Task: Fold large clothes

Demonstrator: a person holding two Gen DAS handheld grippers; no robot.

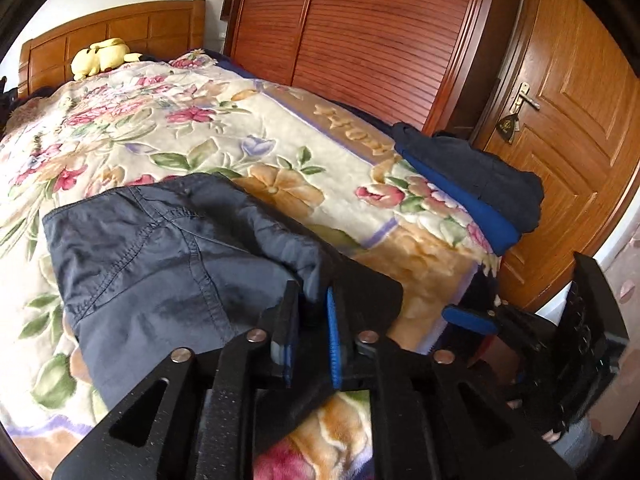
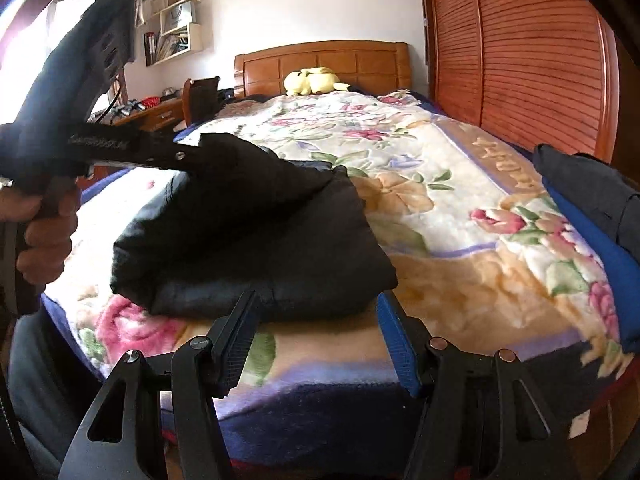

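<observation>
A dark navy garment (image 1: 160, 248) (image 2: 260, 248) lies folded on the floral blanket (image 1: 200, 140) (image 2: 440, 184) near the foot of the bed. My left gripper (image 1: 311, 300) has its narrow jaws pinching a raised fold at the garment's right edge. In the right wrist view the left gripper (image 2: 192, 156) reaches in from the left over the garment, held by a hand (image 2: 44, 232). My right gripper (image 2: 316, 304) stands open just before the garment's near edge, with nothing between its fingers. One blue pad (image 1: 468, 318) of it shows low at the right of the left wrist view.
A stack of folded dark and blue clothes (image 1: 480, 184) (image 2: 580, 208) sits at the bed's right edge. A yellow plush toy (image 1: 104, 56) (image 2: 312, 80) lies by the headboard. A slatted wardrobe (image 1: 360, 40) and a door (image 1: 560, 100) stand to the right, a desk (image 2: 152, 116) to the left.
</observation>
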